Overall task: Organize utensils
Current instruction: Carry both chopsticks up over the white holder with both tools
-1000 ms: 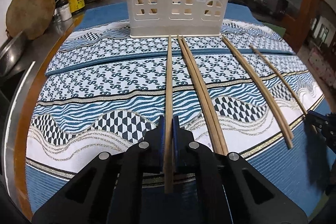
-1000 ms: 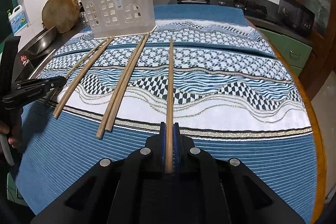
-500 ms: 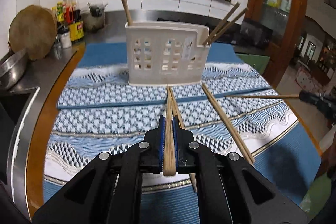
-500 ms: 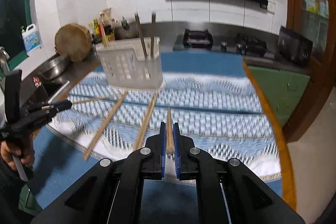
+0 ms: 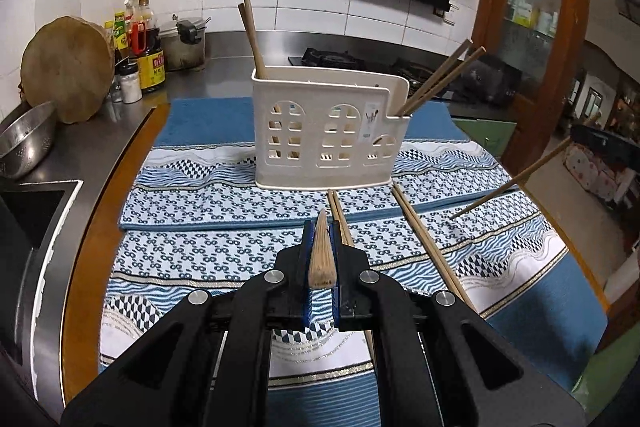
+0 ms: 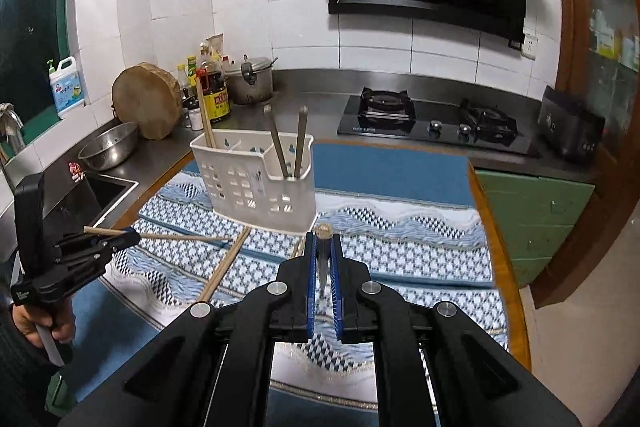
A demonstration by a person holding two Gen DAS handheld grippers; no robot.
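A white utensil holder (image 5: pixel 328 131) (image 6: pixel 256 183) stands on the patterned blue cloth (image 5: pixel 200 203), with chopsticks leaning out of its left end (image 5: pixel 252 35) and right end (image 5: pixel 440 83). My left gripper (image 5: pixel 321 227) (image 6: pixel 132 237) is shut on one wooden chopstick (image 5: pixel 320 255) (image 6: pixel 180 237), held in the air in front of the holder. My right gripper (image 6: pixel 323 239) is shut on another chopstick (image 6: pixel 323 231) (image 5: pixel 516 183), also off the cloth. Two pairs of chopsticks (image 5: pixel 338 211) (image 5: pixel 424 239) lie on the cloth below the holder.
A round wooden board (image 5: pixel 68 67), a metal bowl (image 5: pixel 24 143), sauce bottles (image 5: pixel 148 55) and a sink (image 5: pixel 24 219) line the left counter. A pot (image 6: pixel 252 79) and gas stove (image 6: pixel 432 123) stand behind. A person's hand (image 6: pixel 40 323) grips the left tool.
Both grippers have risen from the cloth, each lifting its chopstick with it. The holder now sits lower and farther off in both views.
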